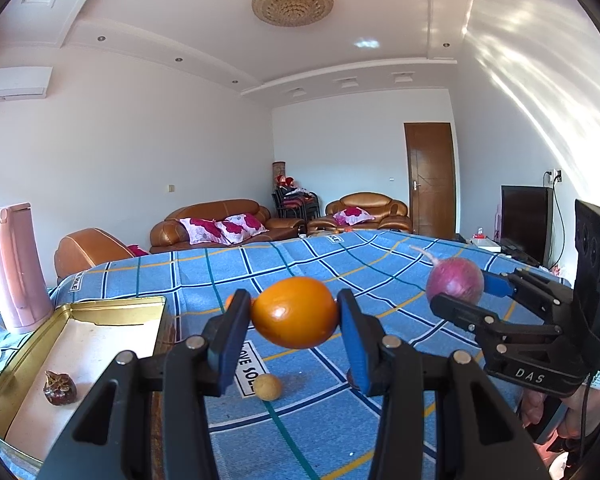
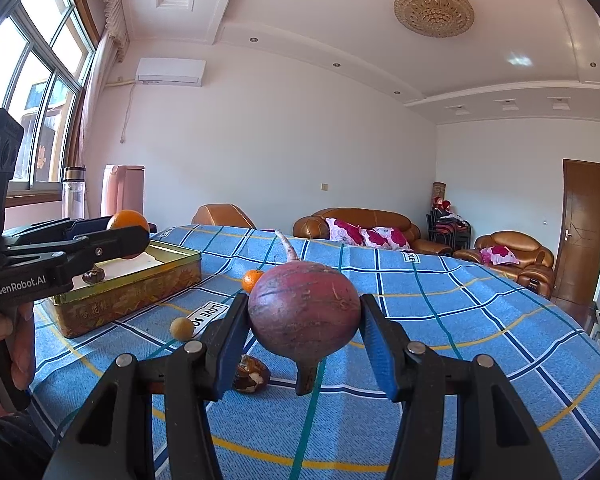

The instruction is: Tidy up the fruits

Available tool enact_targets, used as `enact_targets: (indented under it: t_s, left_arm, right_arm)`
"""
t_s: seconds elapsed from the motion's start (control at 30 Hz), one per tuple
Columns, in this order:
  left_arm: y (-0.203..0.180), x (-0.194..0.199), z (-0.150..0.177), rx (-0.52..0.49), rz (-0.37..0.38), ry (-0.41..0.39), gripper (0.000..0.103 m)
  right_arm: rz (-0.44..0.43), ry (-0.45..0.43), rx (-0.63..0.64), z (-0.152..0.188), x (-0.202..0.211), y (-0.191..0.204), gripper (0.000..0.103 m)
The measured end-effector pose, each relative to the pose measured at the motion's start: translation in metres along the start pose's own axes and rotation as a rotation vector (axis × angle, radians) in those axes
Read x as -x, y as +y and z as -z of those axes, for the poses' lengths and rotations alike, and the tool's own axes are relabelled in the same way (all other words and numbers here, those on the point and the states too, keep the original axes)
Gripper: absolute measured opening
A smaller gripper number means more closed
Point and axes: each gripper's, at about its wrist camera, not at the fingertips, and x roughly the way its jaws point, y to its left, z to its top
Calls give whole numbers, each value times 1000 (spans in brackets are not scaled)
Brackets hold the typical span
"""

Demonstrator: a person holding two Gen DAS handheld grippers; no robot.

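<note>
A smooth round orange (image 1: 295,312) is held clamped between the blue-padded fingers of the black left gripper (image 1: 294,320), lifted above a table covered with a blue checked cloth (image 1: 220,280). At nine o'clock from the orange, an open gold-coloured rectangular tin (image 1: 76,312) is seen on the cloth, with a dark brown, wrinkled mangosteen (image 1: 60,388) lying inside it. A small round tan fruit (image 1: 267,387) rests on the cloth at six o'clock, just below the orange.

At three o'clock, a purplish-red round radish with a pale root tail (image 2: 304,312) is gripped between the pads of the black right gripper (image 2: 304,332), also raised off the cloth. In the right wrist view, a small tangerine (image 2: 252,280) sits at eleven o'clock from the radish, and a broken-open dark mangosteen (image 2: 252,376) lies at seven o'clock. A pink plastic jug (image 1: 16,268) stands beyond the tin.
</note>
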Motion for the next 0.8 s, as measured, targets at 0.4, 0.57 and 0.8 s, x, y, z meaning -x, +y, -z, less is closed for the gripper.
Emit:
enact_targets:
  t_s: [0.4, 0.57, 0.8]
  left_arm:
    - [12, 4, -7, 19, -29, 1, 47]
    - [20, 7, -9, 31, -47, 2, 47]
    - [35, 12, -11, 72, -58, -1, 47]
  right_arm:
    - [-32, -18, -5, -14, 3, 1, 56]
    - [-61, -5, -13, -19, -2, 6, 56]
    - [-111, -5, -9, -30, -8, 20, 56]
